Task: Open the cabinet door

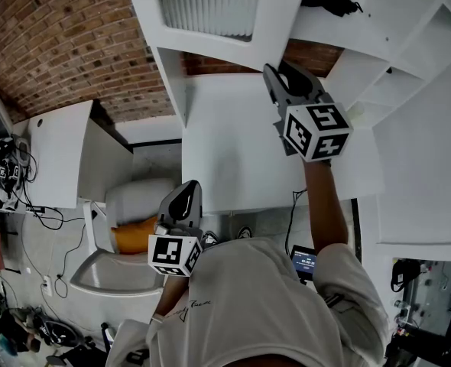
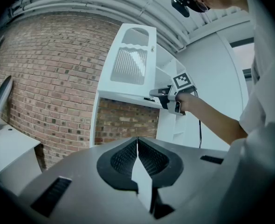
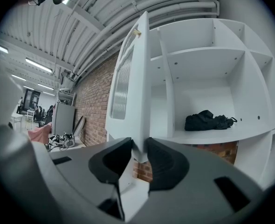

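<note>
My right claw (image 3: 140, 148) is about half closed, its dark pads pinching the lower corner of the white cabinet door with a ribbed glass panel (image 3: 130, 78). In the right gripper view the door stands edge-on up the middle of the frame, already swung clear of the open white shelving (image 3: 207, 59) on the right. In the head view it sits at the top centre, with my claw just below it.

My worry is the bite. I only have the bottom tip of the panel, and very little of it sits between the pads. If I pull straight instead of following the hinge's arc, I expect the smooth painted edge to slide out and the door to drift back toward the shelves. Squeezing harder while twisting my wrist could rack the panel against its hinges, since I am levering from a far corner. Swinging it too far toward the left of the frame risks knocking it into the red brick wall (image 3: 93, 101) behind.

My left claw (image 2: 137, 146) is closed on nothing and hangs low in the head view, so it cannot catch the door if I lose it. The crumpled black bundle (image 3: 207, 120) on the shelf is well clear.
</note>
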Demonstrator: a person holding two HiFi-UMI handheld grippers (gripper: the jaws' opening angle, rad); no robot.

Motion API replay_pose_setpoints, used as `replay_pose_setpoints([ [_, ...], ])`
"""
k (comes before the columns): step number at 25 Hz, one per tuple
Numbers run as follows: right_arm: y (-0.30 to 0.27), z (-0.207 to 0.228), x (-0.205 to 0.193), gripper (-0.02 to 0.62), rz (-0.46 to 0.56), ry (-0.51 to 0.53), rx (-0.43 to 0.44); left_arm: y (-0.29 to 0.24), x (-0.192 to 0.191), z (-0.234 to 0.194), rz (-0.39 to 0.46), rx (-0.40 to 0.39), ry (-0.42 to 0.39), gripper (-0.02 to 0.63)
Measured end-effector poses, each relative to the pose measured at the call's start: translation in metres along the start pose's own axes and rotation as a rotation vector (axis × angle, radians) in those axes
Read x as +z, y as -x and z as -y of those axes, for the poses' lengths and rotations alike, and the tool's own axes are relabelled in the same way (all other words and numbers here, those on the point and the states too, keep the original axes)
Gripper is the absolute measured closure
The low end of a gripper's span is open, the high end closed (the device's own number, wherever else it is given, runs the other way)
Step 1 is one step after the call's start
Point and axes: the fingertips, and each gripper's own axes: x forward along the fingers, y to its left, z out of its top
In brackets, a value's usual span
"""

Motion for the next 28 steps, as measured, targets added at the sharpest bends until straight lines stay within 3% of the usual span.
replay_pose_setpoints([
  [28,0.023,-0.031,0.001,0.505,0.014,-0.004,0.052,0.004,0.004,0.002,0.008,-0.009,-0.019,0.589],
])
